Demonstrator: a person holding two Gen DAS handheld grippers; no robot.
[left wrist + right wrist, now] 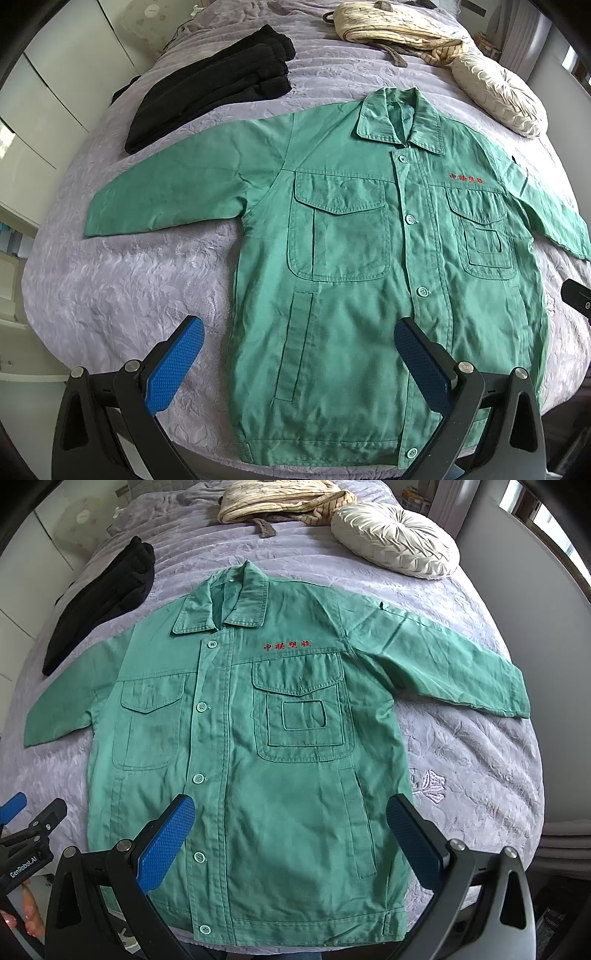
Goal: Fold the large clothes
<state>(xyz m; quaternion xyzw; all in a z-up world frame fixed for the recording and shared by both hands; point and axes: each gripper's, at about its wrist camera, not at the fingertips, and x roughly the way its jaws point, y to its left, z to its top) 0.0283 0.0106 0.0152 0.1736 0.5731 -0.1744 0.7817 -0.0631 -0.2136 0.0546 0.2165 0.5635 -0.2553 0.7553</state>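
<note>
Lying flat on bed (110, 295), buttoned green jacket (351, 258), both hand-held grippers (299, 354) (291, 830) wide apart, empty

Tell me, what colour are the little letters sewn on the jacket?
Red letters on the green jacket, clearest in the right wrist view.

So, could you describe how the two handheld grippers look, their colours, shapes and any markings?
Both are alike. The left gripper and the right gripper each have two black, angular arms with triangular cut-outs and silver round bolts. Each finger carries a blue pad with a fine dotted texture. In the right wrist view, the left gripper's black body bears white "GenRobot.AI" lettering. No cables or sleeves show.
</note>
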